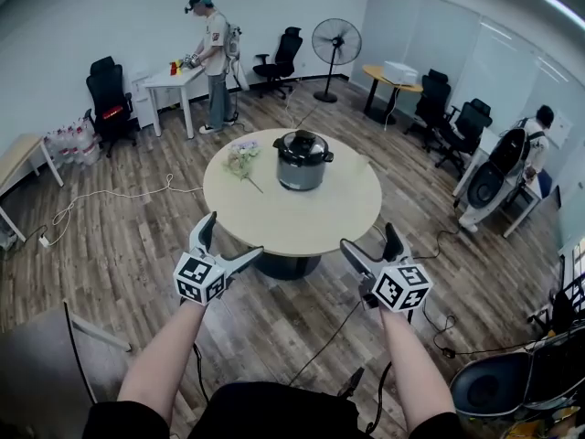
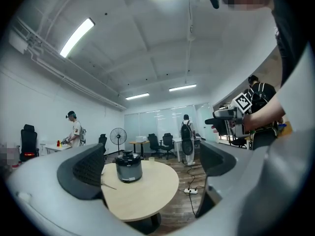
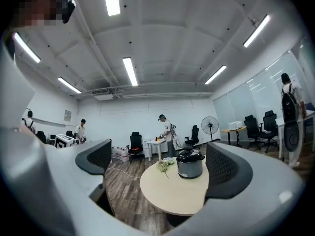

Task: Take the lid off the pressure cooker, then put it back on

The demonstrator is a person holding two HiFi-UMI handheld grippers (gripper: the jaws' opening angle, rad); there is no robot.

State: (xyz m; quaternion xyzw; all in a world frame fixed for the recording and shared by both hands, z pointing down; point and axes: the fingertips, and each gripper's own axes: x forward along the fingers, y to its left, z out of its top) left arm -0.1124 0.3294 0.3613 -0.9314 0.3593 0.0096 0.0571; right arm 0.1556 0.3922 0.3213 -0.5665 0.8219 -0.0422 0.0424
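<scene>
Status: nothing started yet. Pressure cooker (image 1: 303,161) sits on the round table (image 1: 274,234), well ahead of both hand-held grippers. Its lid (image 1: 303,141) is on and looks seated, with the handle on top. Left hand-held gripper (image 1: 233,238): jaws spread wide, nothing between them. Its own view only frames the cooker far off between the pads, nearer the left pad. Right hand-held gripper (image 1: 370,245): same, spread wide and empty, with the cooker in the distance nearer its right pad. Both are held roughly level by the table's near edge and touch nothing; can't tell whether the tips are over the tabletop. The cooker stands toward the far side of the table from the grippers, so there's a reach across bare tabletop before any contact. A small bunch of flowers (image 1: 242,161) lies just left of the cooker, ahead of the left hand-held gripper. It's probably clear of the approach, but close to it. Remaining, as I read it: everything. Close in, get a hold on the lid handle (likely steadying the body with the other gripper), twist to unlock, lift off, then set it back and lock. Can't tell whether the lid is locked or just resting; too small in all views. Progress: nil, approach phase.
</scene>
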